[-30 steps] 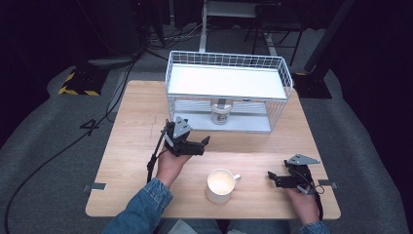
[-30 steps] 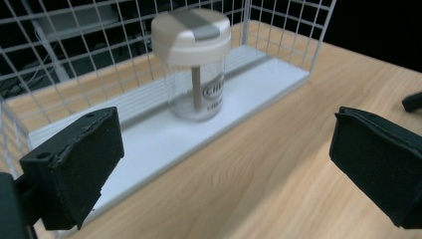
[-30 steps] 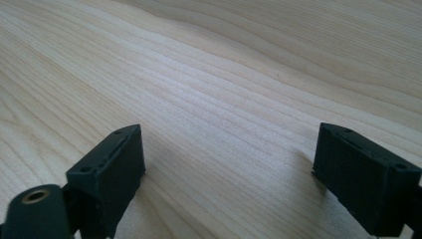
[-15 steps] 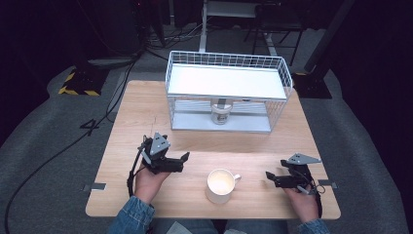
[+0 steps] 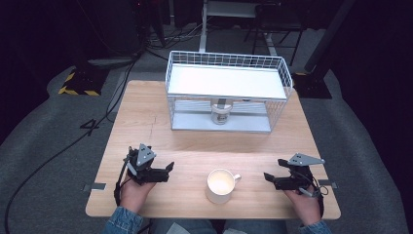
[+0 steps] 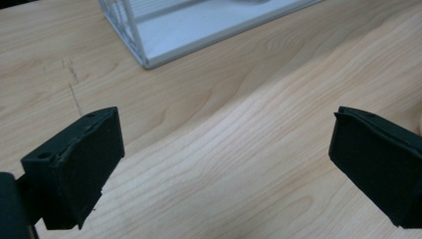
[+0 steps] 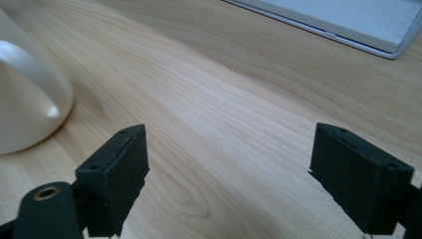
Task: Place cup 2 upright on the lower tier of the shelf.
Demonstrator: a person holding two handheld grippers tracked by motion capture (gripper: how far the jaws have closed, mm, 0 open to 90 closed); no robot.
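Since the mug (image 5: pixel 221 185) stands upright on the table (image 5: pixel 195 141) between the two grippers, apart from both, it looks rigid, glazed and likely slick, moderately heavy, breakable if tipped. The handle (image 7: pixel 27 62) points toward the right gripper (image 5: pixel 269 178). Jaws of the right and left gripper (image 5: pixel 169 168) stand apart, empty. Best hold: wall or handle.

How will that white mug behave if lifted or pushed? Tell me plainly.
The white mug looks like glazed ceramic: probably rigid, slippery and chippable. Lifted by its small side handle, it would likely tilt. Upright on a broad base, it should slide rather than tip if pushed.
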